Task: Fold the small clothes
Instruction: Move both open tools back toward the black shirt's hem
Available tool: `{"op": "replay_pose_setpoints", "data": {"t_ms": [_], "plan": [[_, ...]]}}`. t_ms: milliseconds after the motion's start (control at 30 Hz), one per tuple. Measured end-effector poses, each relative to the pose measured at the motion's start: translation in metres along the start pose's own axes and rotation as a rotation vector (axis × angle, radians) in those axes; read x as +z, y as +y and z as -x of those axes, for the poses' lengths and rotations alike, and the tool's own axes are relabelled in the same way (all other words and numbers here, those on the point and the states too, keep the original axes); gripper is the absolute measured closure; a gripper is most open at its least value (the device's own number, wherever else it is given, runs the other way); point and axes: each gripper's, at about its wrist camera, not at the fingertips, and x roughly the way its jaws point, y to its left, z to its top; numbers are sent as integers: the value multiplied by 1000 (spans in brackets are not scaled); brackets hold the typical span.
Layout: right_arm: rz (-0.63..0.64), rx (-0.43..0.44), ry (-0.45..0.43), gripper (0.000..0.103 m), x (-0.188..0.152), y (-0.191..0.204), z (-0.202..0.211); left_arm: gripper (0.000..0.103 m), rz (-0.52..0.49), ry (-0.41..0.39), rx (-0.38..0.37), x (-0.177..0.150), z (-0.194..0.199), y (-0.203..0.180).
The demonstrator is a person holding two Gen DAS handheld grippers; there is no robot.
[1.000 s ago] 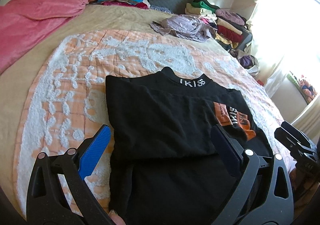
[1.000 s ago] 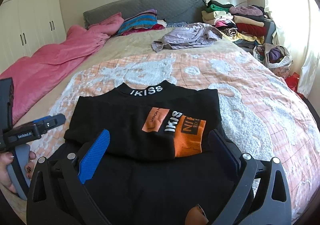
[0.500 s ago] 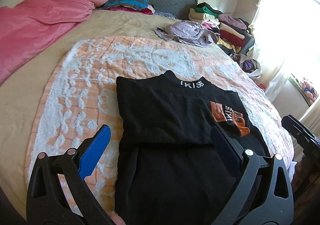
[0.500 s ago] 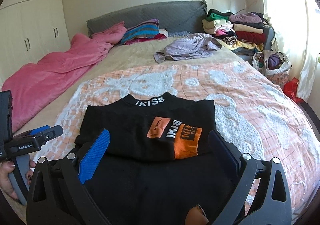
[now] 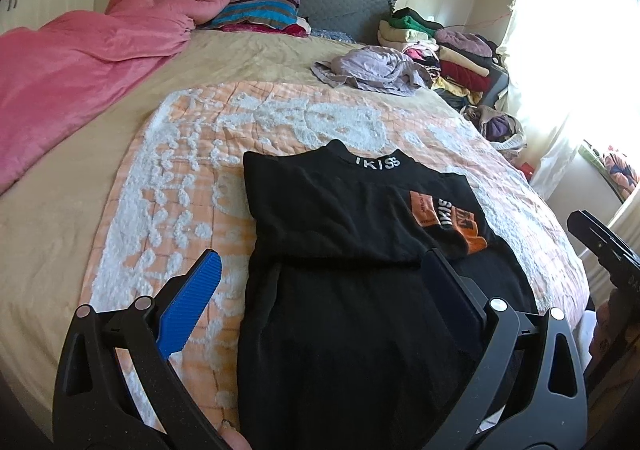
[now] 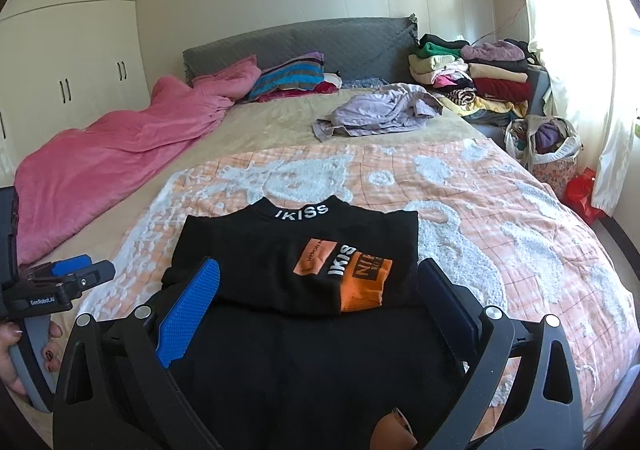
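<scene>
A black shirt (image 5: 340, 226) with "IKISS" on its collar and an orange patch lies on the orange-and-white quilt (image 5: 280, 122), its sleeves folded in over the body. It also shows in the right wrist view (image 6: 280, 250). My left gripper (image 5: 320, 274) is open and empty, held above the shirt's lower left part. My right gripper (image 6: 320, 282) is open and empty, held above the shirt's lower part. The left gripper also shows at the left edge of the right wrist view (image 6: 56, 282).
A pink blanket (image 6: 120, 154) lies along the bed's left side. A crumpled lilac garment (image 6: 380, 110) lies further up the bed. Stacks of folded clothes (image 6: 472, 78) and a bag (image 6: 548, 150) stand at the right. The grey headboard (image 6: 320, 46) is behind.
Both grippers have drawn back and risen from the shirt, so it looks smaller and more of the room shows. The shirt has not moved. Both grippers stay open.
</scene>
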Motion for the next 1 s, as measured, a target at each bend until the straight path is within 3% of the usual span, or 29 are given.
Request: {"op": "replay_pose_setpoints", "data": {"t_ms": [467, 1000], "plan": [[13, 40, 13, 5, -16, 6, 17, 9, -26, -4, 30, -20, 21, -9], [5, 12, 26, 5, -38, -13, 34, 9, -30, 13, 53, -38, 31, -9]]}}
